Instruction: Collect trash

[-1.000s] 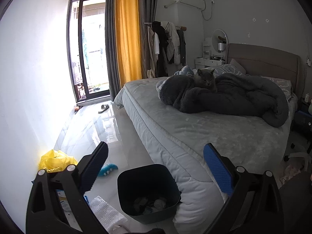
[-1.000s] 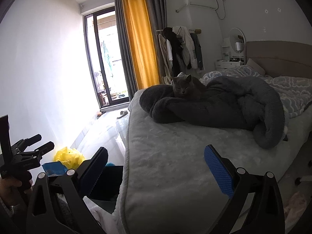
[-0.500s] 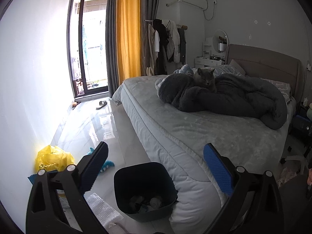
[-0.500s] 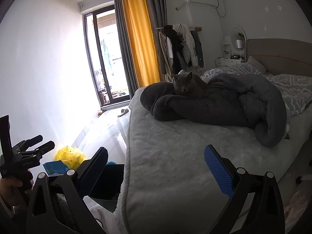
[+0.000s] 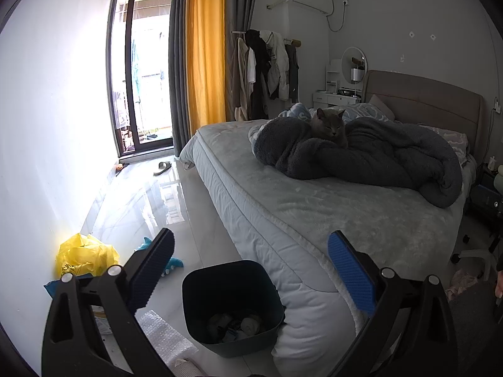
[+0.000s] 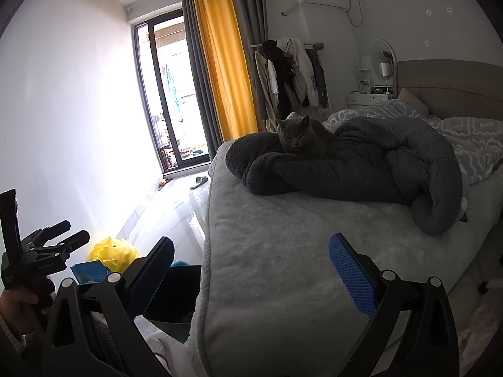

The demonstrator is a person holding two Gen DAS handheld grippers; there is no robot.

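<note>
A dark bin stands on the floor against the bed corner, with crumpled trash inside. It also shows in the right wrist view, half hidden by the bed. My left gripper is open and empty, above and just behind the bin. A yellow plastic bag, a blue packet and bubble wrap lie on the floor to its left. My right gripper is open and empty over the bed's near edge. The left gripper shows in the right wrist view, held by a hand.
A grey bed fills the right side, with a dark blanket and a grey cat on it. A teal toy and a slipper lie on the glossy floor. A white wall runs along the left.
Both views have shifted slightly: the left gripper has drifted so the bin and floor litter sit a little lower and more central. Both grippers stay open and empty.
</note>
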